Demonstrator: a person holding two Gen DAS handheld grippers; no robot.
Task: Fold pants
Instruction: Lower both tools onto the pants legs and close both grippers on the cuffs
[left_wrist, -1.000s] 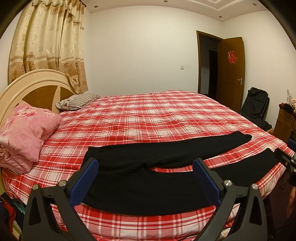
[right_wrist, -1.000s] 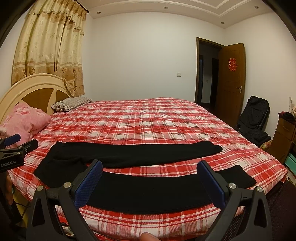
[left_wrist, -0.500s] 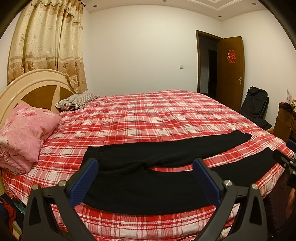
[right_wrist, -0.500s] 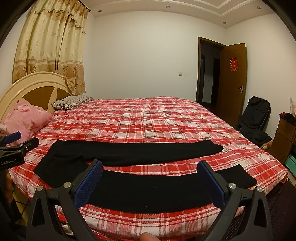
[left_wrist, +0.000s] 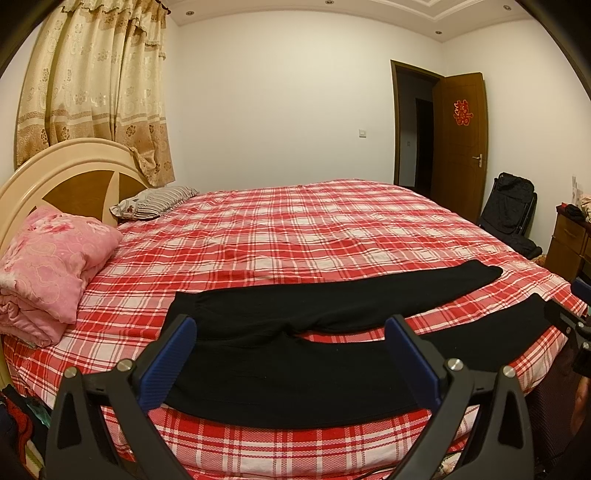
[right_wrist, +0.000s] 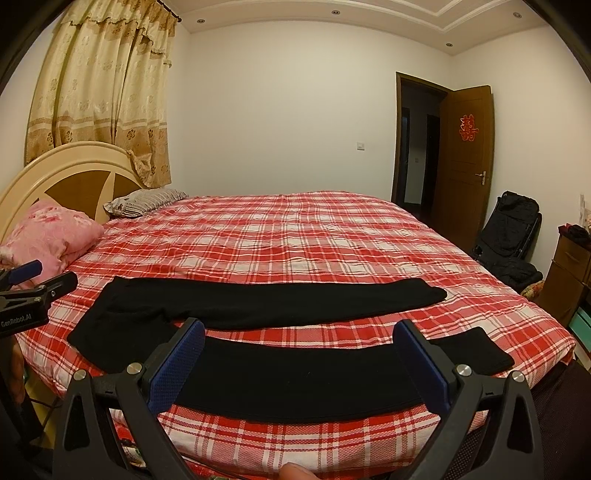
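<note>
Black pants spread flat along the near edge of a red plaid bed, legs parted in a narrow V, long axis running left to right across both views. Waistband end to the left, toward the headboard and the pink quilt; cuffs to the right, toward the open door. Left gripper held above the near edge, jaws wide apart and empty, framing the waist and crotch. Right gripper likewise spread and empty, poised over the middle of the near leg, with the near cuff just to its right. No fabric touched by either tool. Fold not yet begun. Judged from this layout: left hand nearer the waistband, right hand nearer the cuffs, garment lying below and just ahead of both. Far leg likely the piece to be brought over the near one.
</note>
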